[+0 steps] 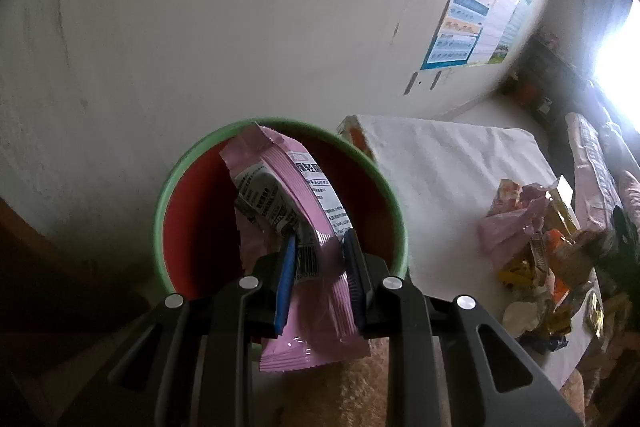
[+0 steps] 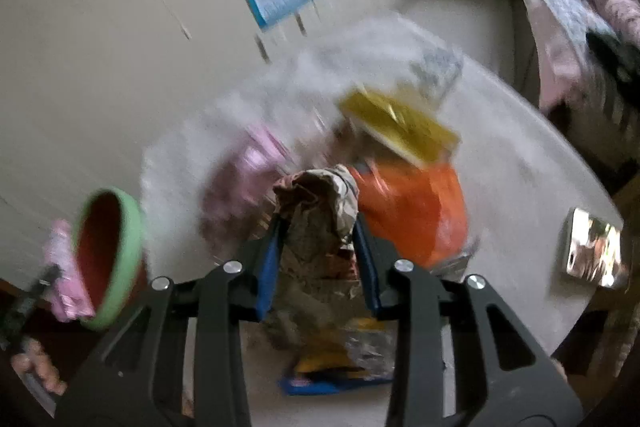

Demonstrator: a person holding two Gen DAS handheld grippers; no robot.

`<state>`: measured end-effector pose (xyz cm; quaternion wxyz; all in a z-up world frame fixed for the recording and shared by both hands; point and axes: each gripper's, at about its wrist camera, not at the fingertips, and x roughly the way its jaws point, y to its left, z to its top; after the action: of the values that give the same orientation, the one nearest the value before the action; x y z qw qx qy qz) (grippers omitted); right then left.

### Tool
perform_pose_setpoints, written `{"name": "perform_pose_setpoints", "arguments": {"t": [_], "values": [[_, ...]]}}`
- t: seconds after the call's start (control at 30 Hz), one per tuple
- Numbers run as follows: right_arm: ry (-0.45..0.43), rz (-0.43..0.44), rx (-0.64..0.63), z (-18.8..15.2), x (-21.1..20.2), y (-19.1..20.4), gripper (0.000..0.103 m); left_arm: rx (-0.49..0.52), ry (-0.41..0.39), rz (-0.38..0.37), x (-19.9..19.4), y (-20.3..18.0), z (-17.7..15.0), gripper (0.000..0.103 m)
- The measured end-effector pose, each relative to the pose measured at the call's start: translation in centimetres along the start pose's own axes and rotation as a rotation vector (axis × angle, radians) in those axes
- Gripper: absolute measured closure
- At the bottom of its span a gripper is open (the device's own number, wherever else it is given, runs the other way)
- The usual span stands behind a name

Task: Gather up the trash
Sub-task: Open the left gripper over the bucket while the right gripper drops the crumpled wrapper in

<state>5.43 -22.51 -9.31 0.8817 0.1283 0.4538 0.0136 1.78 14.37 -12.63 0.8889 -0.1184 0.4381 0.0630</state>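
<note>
One pink wrapper [image 1: 304,227] is hanging over the green-rimmed red bucket [image 1: 280,203], pinched by the left gripper [image 1: 320,243]; the right gripper [image 2: 316,227] is squeezing a crumpled brown wrapper [image 2: 320,207].

Both wrist views look steeply down, close in, sharing the green-rimmed bin [image 1: 280,125] and table [image 1: 440,163].

Pink wrapper [image 1: 308,211]: glossy plastic film, crimped ends. Bin [image 1: 180,171]: smooth plastic, green rim, red inside. Counter [image 1: 440,163]: matt white cloth cover. Crumpled wrapper [image 2: 320,211], centre of right view: creased foil-like film. Wall [image 1: 200,27] upper left: matt, scuffed.
</note>
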Motion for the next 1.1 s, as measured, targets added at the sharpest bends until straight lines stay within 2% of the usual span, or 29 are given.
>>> {"name": "perform_pose_setpoints", "arguments": {"t": [0.13,0.27,0.43,0.57,0.67,0.7,0.73,0.77,0.97,1.03,1.1], "values": [[-0.032,0.153,-0.070,0.9,-2.1,4.6,0.068,-0.007,0.016,0.008,0.8,0.2,-0.1,0.081],[0.039,0.321,-0.148,0.5,-0.7,11.0,0.068,-0.012,0.021,0.015,1.1,0.7,-0.2,0.081],[0.108,0.429,-0.192,0.2,1.7,17.1,0.068,-0.017,0.028,0.028,1.5,1.4,0.0,0.079],[0.152,0.464,-0.201,0.4,3.6,20.3,0.067,-0.022,0.025,0.037,1.6,1.9,0.1,0.079],[0.170,0.468,-0.203,0.5,4.6,21.8,0.061,-0.033,0.020,0.043,1.6,2.3,0.3,0.077],[0.171,0.465,-0.205,0.5,4.8,22.1,0.049,-0.034,0.019,0.047,1.6,2.5,0.3,0.072],[0.172,0.465,-0.203,0.5,5.0,22.2,0.035,-0.038,0.015,0.056,1.5,2.7,0.2,0.053],[0.170,0.470,-0.191,0.5,5.0,22.3,0.033,-0.044,0.008,0.065,1.4,2.8,0.2,0.042],[0.159,0.473,-0.162,-0.2,3.9,20.3,0.032,-0.056,-0.003,0.069,1.2,2.8,0.2,0.042],[0.137,0.451,-0.163,-0.2,3.0,18.8,0.026,-0.056,-0.005,0.060,1.0,2.5,0.2,0.042],[0.114,0.422,-0.168,-0.3,1.9,17.5,0.026,-0.042,-0.009,0.049,0.7,1.9,0.3,0.042]]}}
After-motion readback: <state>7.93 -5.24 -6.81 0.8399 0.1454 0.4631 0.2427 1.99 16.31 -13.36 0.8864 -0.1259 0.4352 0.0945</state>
